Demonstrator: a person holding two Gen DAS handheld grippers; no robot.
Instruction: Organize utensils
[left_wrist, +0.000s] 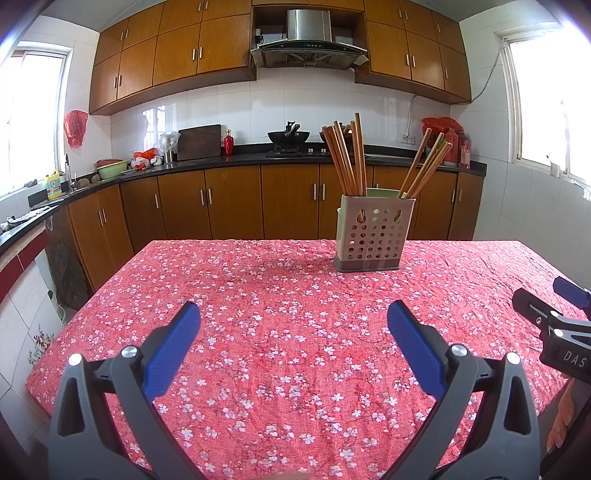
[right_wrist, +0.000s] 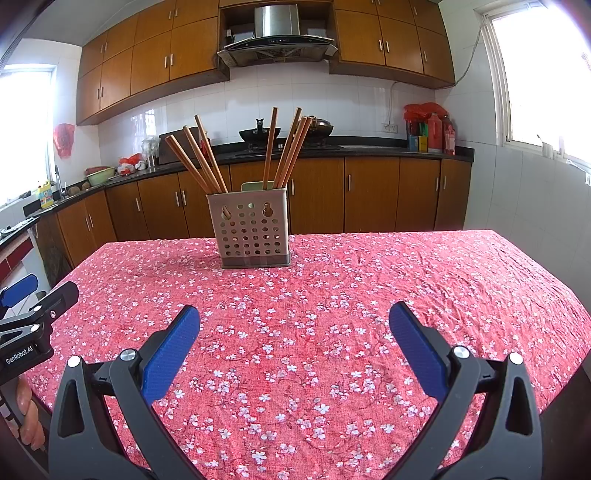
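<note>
A perforated grey utensil holder (left_wrist: 375, 230) (right_wrist: 251, 229) stands upright near the table's far edge. Several wooden chopsticks (left_wrist: 347, 158) (right_wrist: 201, 155) lean out of it in two bunches, one to the left and one to the right (left_wrist: 424, 164) (right_wrist: 291, 147). My left gripper (left_wrist: 293, 314) is open above the near half of the red floral tablecloth, holding nothing. My right gripper (right_wrist: 293, 317) is open too, level with it and empty. In the left wrist view the right gripper (left_wrist: 557, 321) shows at the right edge; in the right wrist view the left gripper (right_wrist: 26, 317) shows at the left edge.
The table (left_wrist: 221, 280) (right_wrist: 443, 280) carries only the holder. Behind it runs a dark counter (left_wrist: 221, 160) with a wok, cutting board, bottles and bowls above wooden cabinets. A person's fingers (right_wrist: 27, 417) grip the left handle. Windows flank both sides.
</note>
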